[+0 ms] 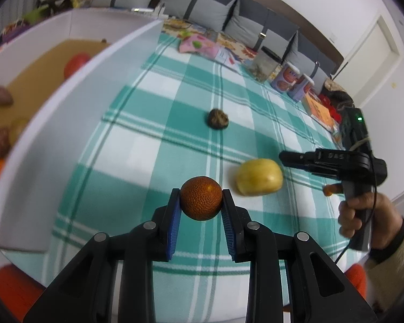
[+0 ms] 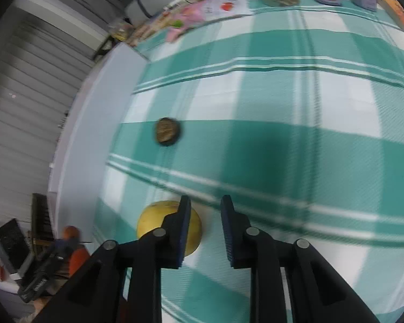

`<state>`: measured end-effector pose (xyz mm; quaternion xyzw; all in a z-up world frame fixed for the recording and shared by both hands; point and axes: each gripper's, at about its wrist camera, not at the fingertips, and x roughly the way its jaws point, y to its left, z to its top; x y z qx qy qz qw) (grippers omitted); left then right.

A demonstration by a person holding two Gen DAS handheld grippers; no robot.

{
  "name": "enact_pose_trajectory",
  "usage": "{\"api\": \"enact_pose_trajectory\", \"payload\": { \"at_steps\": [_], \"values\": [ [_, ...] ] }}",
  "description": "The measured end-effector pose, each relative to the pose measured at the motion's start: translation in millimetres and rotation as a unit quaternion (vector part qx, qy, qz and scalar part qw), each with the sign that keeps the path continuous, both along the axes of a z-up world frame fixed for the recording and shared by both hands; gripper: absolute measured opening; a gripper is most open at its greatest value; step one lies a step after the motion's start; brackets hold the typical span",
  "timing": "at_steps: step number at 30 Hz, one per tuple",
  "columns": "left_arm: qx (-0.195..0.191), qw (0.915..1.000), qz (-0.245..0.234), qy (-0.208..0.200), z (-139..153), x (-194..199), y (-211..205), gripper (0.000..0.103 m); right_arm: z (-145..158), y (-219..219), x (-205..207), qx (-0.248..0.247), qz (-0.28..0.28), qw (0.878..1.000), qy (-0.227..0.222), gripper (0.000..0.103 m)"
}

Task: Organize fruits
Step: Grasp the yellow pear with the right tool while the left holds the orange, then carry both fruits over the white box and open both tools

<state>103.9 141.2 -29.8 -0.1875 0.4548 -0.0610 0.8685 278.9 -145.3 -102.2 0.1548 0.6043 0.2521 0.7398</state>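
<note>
Orange fruit (image 1: pixel 201 198) (pebbled skin) is clamped by the left gripper (image 1: pixel 201 202) above the table's near edge; the right gripper (image 2: pixel 205 224) is held slightly parted, empty, beside the yellow fruit (image 2: pixel 159 222).

Box (image 1: pixel 67 86) left of cloth (image 1: pixel 153 145), fruits (image 1: pixel 258 176) on cloth, perhaps others inside
</note>
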Motion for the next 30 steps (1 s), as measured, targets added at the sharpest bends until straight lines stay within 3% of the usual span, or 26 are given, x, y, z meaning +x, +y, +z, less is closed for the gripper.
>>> {"api": "enact_pose_trajectory", "payload": {
  "at_steps": [1, 3, 5, 8, 9, 10, 11, 16, 20, 23, 25, 26, 30],
  "values": [
    [-0.003, 1.0, 0.003, 0.004, -6, -3, -1, 0.029, 3, 1, -6, -0.004, -0.006, 1.0, -0.012, 0.071],
    [-0.01, 0.9998, 0.007, 0.013, -16, -8, -2, 0.029, 15, 11, -28, -0.003, 0.001, 0.998, -0.062, 0.102],
    [-0.014, 0.9995, 0.017, 0.021, -25, -15, 0, 0.029, 25, 33, -55, 0.004, 0.034, 0.993, -0.115, 0.102],
    [-0.011, 0.9992, 0.029, 0.023, -27, -21, 8, 0.029, 16, 74, -78, -0.013, 0.09, 0.987, -0.132, 0.101],
    [-0.009, 0.9991, 0.034, 0.022, -27, -22, 12, 0.029, 6, 94, -83, -0.026, 0.111, 0.985, -0.126, 0.097],
    [-0.008, 0.999, 0.039, 0.022, -26, -24, 15, 0.029, -3, 109, -86, -0.04, 0.123, 0.983, -0.126, 0.074],
    [-0.009, 0.9987, 0.045, 0.022, -24, -25, 20, 0.029, -13, 116, -87, -0.055, 0.128, 0.983, -0.122, 0.065],
    [-0.001, 0.9988, 0.044, 0.022, -28, -35, 25, 0.029, -24, 115, -92, -0.069, 0.125, 0.984, -0.106, 0.065],
    [-0.013, 0.9987, 0.036, 0.035, -38, -33, 21, 0.029, -22, 112, -97, -0.102, 0.15, 0.978, -0.098, 0.066],
    [-0.033, 0.9983, 0.039, 0.028, -25, -34, 27, 0.029, -22, 111, -94, -0.113, 0.154, 0.979, -0.07, 0.065],
    [-0.063, 0.9968, 0.045, 0.02, -8, -34, 39, 0.029, -23, 106, -86, -0.096, 0.139, 0.985, -0.036, 0.065],
    [-0.074, 0.996, 0.051, 0.009, 8, -33, 51, 0.029, -22, 100, -77, -0.062, 0.117, 0.991, -0.004, 0.065],
    [-0.069, 0.9934, 0.085, -0.037, 60, -29, 102, 0.029, 7, 102, -47, 0.047, 0.067, 0.996, 0.038, 0.065]
  ]
}}
